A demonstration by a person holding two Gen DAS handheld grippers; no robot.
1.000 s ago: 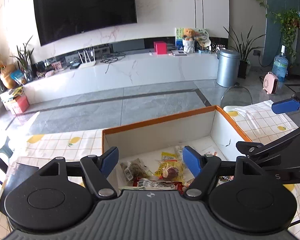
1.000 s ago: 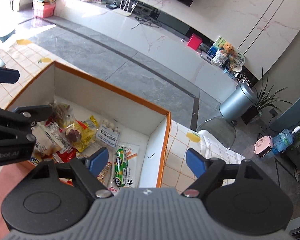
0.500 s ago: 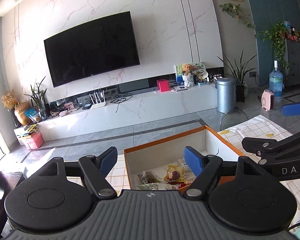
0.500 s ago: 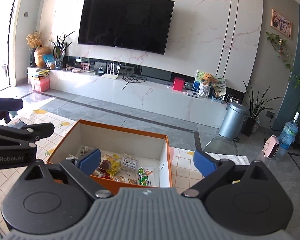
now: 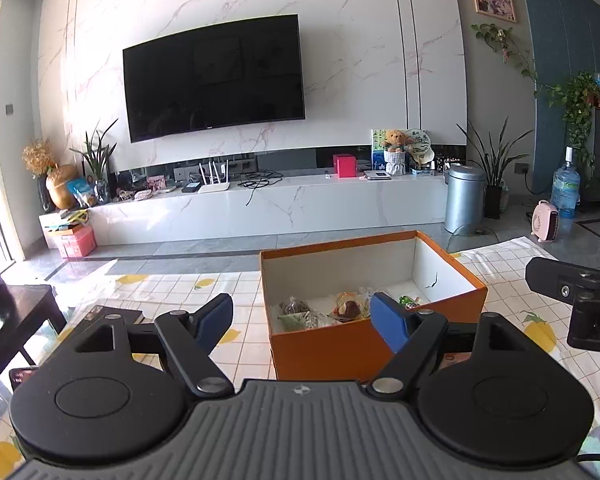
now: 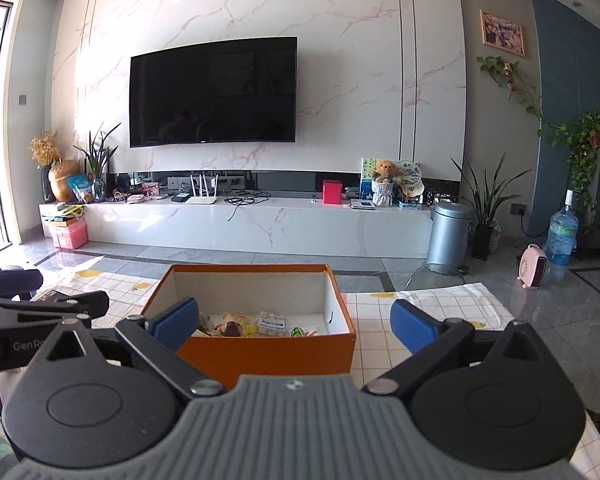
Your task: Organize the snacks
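Where legible, "GenR" on left claw [image 6: 40, 312]

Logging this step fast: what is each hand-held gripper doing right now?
Left hand-held gripper: open, holding nothing; jaws have just been opening.
Right hand-held gripper: open, holding nothing; jaws have just been opening.
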